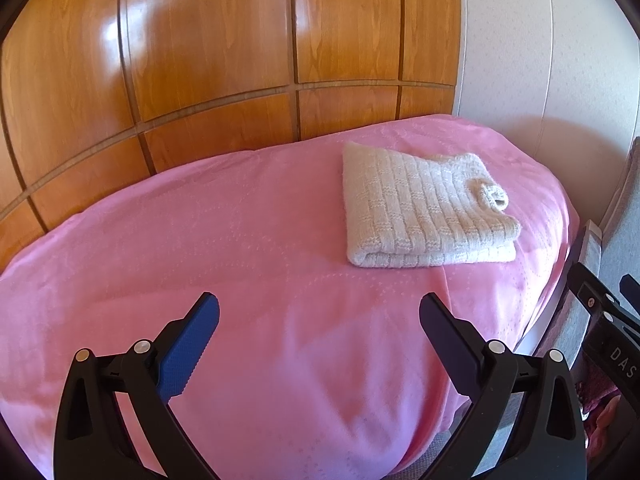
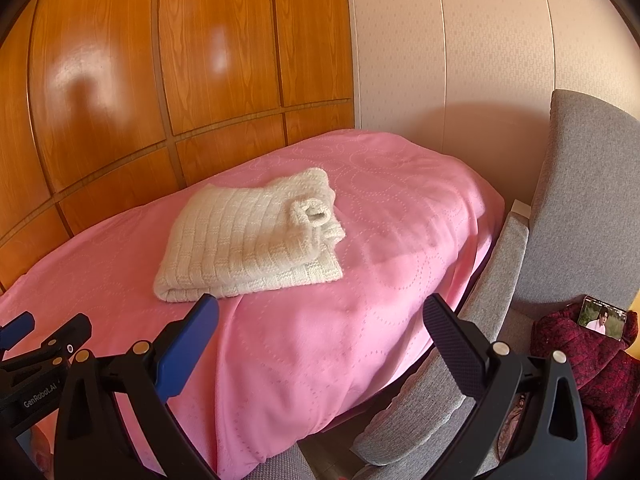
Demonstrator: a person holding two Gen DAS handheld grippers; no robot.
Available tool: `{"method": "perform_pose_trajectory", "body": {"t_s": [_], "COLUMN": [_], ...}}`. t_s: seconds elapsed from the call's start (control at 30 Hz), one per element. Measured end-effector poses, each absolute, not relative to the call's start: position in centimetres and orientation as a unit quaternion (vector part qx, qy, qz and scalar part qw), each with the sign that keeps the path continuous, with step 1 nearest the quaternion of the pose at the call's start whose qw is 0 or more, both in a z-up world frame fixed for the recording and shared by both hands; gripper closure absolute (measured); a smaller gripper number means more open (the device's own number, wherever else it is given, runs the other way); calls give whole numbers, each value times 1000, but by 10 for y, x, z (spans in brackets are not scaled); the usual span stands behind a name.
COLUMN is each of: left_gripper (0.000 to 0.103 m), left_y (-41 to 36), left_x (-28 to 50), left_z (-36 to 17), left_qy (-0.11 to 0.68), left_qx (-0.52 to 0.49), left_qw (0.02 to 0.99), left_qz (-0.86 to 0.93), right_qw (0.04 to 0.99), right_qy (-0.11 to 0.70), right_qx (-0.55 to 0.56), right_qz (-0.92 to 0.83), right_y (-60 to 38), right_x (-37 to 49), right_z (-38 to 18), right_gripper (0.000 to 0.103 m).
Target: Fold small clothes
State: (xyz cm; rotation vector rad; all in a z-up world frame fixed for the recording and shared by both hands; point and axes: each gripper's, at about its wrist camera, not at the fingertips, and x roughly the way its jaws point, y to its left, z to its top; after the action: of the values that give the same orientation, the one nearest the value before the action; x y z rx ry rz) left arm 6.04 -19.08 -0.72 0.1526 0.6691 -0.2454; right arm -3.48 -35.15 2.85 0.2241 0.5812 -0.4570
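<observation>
Both tools, left tool (image 1: 319, 312) and right tool (image 2: 321, 314), hang apart and empty over the pink bed (image 1: 248, 232). We see the white knit sweater (image 2: 248, 232) already folded there; next probably means fetching another garment.

Left tongs (image 1: 319, 312) and right tongs (image 2: 321, 314) gape, empty.

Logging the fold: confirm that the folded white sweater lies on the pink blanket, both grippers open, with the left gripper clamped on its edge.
Wrong on the clamp. The left gripper is open and holds nothing, short of the sweater, as the left wrist view shows. The rest stands: sweater folded on the blanket, right gripper open.
</observation>
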Motion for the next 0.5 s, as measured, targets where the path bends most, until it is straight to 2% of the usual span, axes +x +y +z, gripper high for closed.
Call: {"method": "perform_pose_trajectory", "body": {"t_s": [0.5], "left_gripper": [4], "left_y": [-189], "left_x": [58], "left_z": [-9], "left_qy": [319], "left_qx": [68], "left_qw": [938], "left_qz": [-117], "right_qw": [926], "right_qy": [284], "right_qx": [109], "right_qz": [-223], "right_y": [-352], "right_x": [-36], "right_z": [29], "right_gripper": [2]}}
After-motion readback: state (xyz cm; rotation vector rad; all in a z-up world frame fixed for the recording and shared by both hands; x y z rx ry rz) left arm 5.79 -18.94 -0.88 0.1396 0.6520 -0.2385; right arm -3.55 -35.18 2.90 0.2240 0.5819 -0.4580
